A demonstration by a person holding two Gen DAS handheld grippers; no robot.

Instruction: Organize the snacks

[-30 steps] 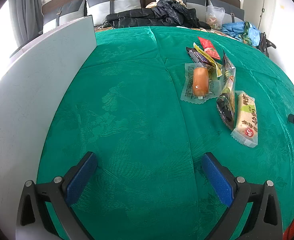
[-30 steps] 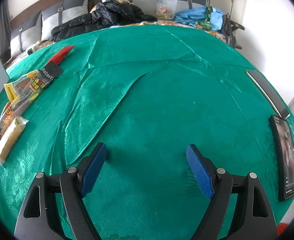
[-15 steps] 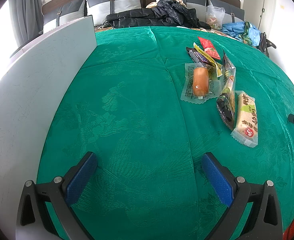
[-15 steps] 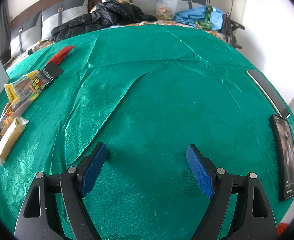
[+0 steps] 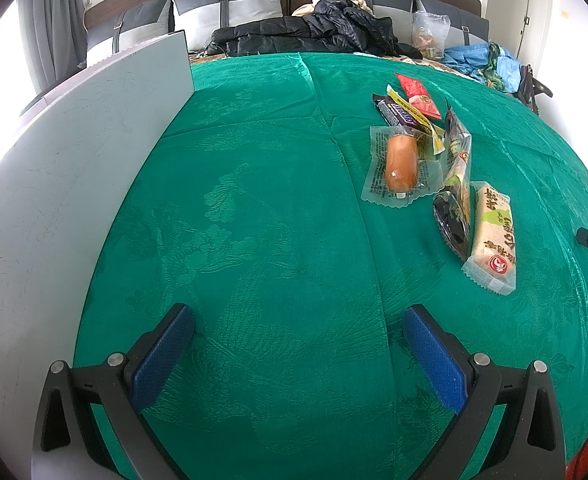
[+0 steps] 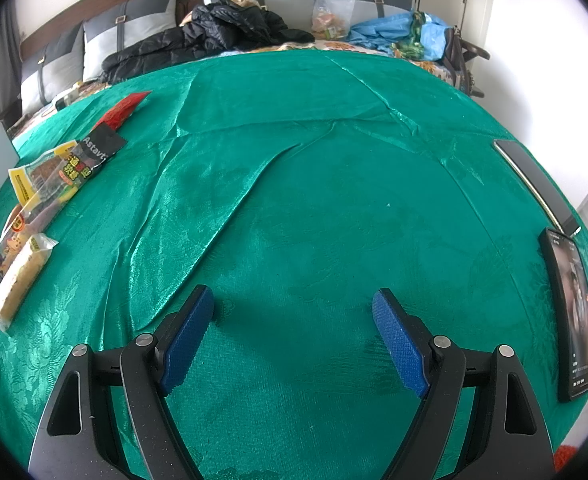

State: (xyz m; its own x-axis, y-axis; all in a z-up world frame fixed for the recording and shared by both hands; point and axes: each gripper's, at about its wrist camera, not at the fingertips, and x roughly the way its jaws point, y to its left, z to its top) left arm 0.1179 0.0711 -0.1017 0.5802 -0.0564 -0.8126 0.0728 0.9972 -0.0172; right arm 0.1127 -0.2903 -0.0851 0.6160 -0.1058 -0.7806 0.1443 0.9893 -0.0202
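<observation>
Several snack packs lie in a row on the green cloth [image 5: 278, 216]: a sausage in clear wrap [image 5: 402, 162], a dark chocolate bar [image 5: 396, 114], a red sachet [image 5: 418, 96], a dark patterned bag [image 5: 456, 184] and a pale rice-cake bar [image 5: 494, 236]. My left gripper [image 5: 298, 324] hovers open over bare cloth, well short and left of them. My right gripper [image 6: 294, 308] is open over bare cloth too. In the right wrist view the same snacks sit far left: the rice-cake bar [image 6: 22, 276], a yellow-black bag [image 6: 50, 178] and the red sachet [image 6: 124, 108].
A tall grey-white board [image 5: 74, 168] stands along the cloth's left side. Two phones [image 6: 572, 312] [image 6: 534, 178] lie at the right edge. Behind the cloth are a black jacket [image 5: 314, 32], cushions, a clear bag [image 6: 332, 14] and blue clothing [image 6: 398, 32].
</observation>
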